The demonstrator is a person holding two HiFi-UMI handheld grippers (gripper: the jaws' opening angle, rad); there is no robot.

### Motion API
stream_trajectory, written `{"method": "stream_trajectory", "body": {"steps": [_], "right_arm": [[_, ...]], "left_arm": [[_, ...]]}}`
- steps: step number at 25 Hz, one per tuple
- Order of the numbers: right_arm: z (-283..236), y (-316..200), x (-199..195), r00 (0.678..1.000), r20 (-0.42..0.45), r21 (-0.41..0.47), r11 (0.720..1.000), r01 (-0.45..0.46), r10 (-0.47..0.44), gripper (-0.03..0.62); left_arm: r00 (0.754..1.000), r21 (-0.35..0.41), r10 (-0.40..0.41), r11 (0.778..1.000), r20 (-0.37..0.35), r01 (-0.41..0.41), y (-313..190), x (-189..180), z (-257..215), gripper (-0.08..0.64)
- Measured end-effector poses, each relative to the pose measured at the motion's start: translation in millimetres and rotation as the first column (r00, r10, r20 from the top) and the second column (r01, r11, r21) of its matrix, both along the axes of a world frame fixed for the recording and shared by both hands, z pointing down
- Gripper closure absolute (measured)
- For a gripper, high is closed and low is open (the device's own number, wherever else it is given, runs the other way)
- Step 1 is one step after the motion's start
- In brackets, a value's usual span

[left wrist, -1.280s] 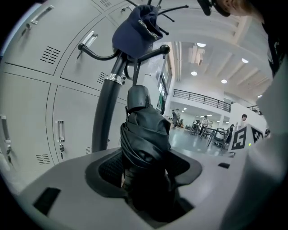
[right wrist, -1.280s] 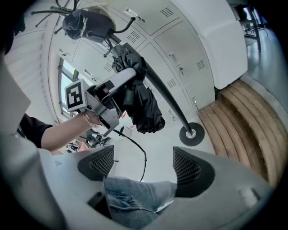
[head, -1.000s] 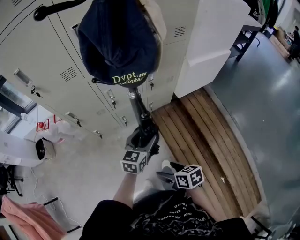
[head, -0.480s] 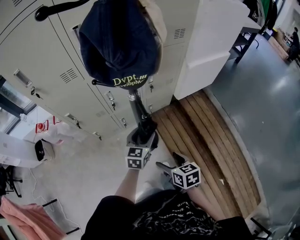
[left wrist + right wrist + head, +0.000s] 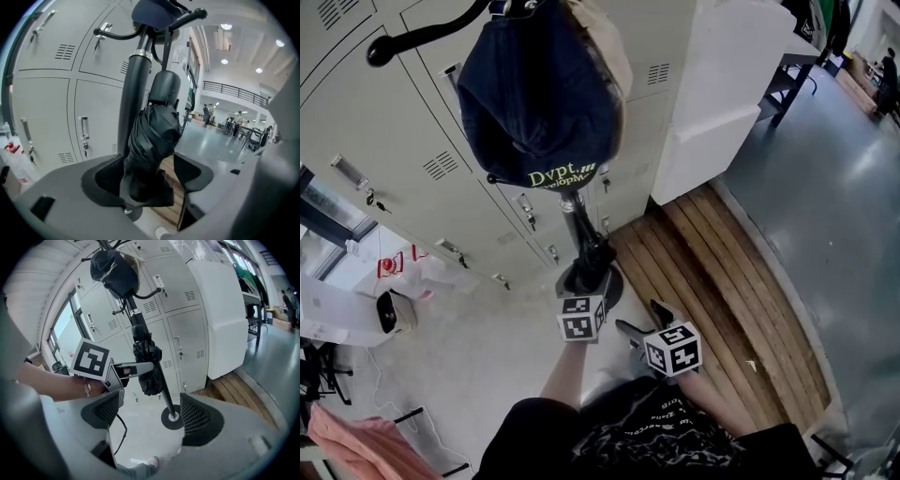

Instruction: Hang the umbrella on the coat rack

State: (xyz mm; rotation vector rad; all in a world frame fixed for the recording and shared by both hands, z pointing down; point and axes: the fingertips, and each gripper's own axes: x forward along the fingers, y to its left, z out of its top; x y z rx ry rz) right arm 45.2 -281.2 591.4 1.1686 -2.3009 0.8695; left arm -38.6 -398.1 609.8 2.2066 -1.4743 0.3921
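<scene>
Against grey lockers (image 5: pixel 394 141), left gripper (image 5: pixel 589 281) reaches to the coat rack (image 5: pixel 133 93), jaws just opening around the umbrella (image 5: pixel 152 136).

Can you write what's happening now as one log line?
left gripper: jaws just opening, umbrella between | right gripper: open, empty | umbrella: hanging on rack

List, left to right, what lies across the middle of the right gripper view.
Person's forearm → marker cube → folded umbrella → white cabinet → grey floor.
</scene>
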Motion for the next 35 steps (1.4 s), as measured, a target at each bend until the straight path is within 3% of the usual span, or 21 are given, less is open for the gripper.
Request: {"method": "stream_trajectory", "body": {"steps": [5,10,13,21,25,31,35], "right_arm": [[-4.2,-5.6,-3.4,1.000,0.017,0.021,1.000,-0.008,0.007,0.195],[-10.0,-4.0,-8.7,0.998,0.060,0.033,0.999,-0.005,0.003,0.195],[-12.2,-0.3,-11.6,0.997,0.073,0.040,0.999,-0.005,0.002,0.195],[-26.9,0.8,-2.9,0.999,0.027,0.099,0.994,-0.035,0.033,0.196],[-44.0,4.5,-4.6,0.998,0.049,0.150,0.987,-0.050,0.043,0.196],[-74.1,15.4,-8.6,0.997,0.054,0.231,0.971,-0.057,0.046,0.198],[-93.6,24.1,-7.1,0.994,0.092,0.272,0.959,-0.081,0.058,0.206]], "left_arm": [[1.000,-0.029,-0.007,1.000,-0.014,0.007,4.7,-3.3,-3.1,0.224],[0.997,-0.098,0.054,0.993,-0.050,-0.059,24.4,1.1,0.7,0.218],[0.995,-0.103,0.061,0.992,-0.083,-0.069,36.3,-0.5,-1.9,0.218],[0.989,-0.050,0.111,0.992,-0.102,-0.117,62.9,-0.9,-28.3,0.218],[0.976,-0.018,0.135,0.990,-0.173,-0.140,85.3,6.5,-54.5,0.219],[0.986,0.098,0.114,0.990,-0.123,-0.103,108.6,-5.6,-96.7,0.219],[0.989,0.120,0.081,0.991,-0.121,-0.066,134.9,-15.1,-111.7,0.220]]}}
